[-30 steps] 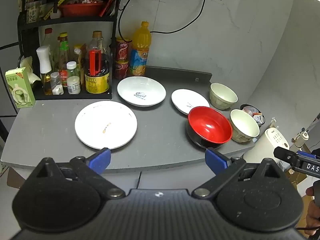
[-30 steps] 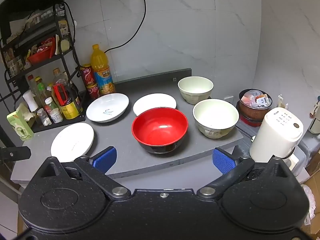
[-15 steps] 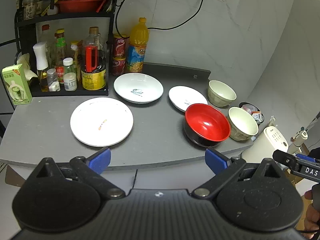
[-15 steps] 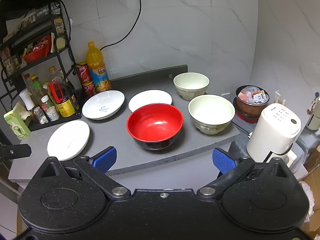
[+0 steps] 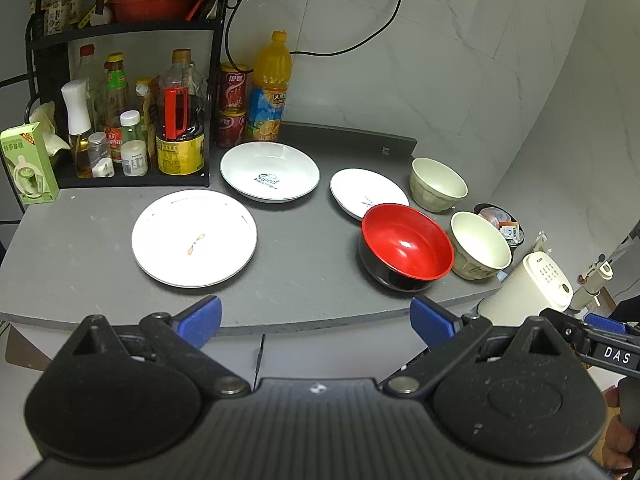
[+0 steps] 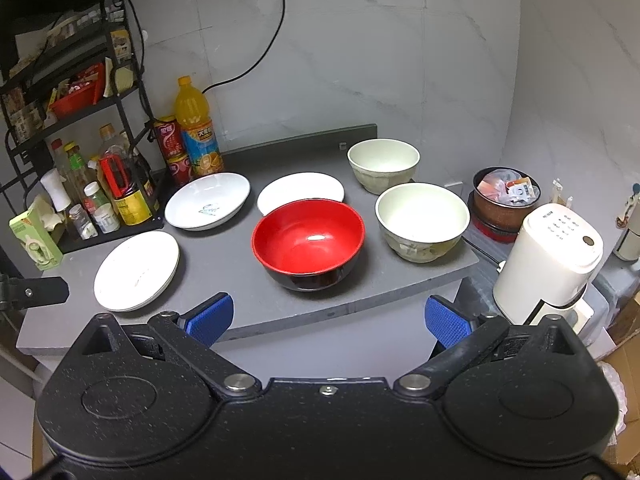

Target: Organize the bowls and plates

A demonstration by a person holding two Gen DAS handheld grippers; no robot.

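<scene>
Countertop (image 5: 312, 292) holds red bowl (image 5: 406, 246) upright, mouth up.

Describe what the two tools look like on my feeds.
Both the left tool and right tool are matte black speckled plastic, with ribbed centre, round pivot housings, silver bolts and blue textured fingertip pads. White "DAS" lettering marks the right one's side in the left view.

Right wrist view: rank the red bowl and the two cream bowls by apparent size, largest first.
1. red bowl
2. near cream bowl, only slightly smaller than the red one
3. far cream bowl, though it sits farther from the camera, so its true size against the near one is unsure.
</scene>
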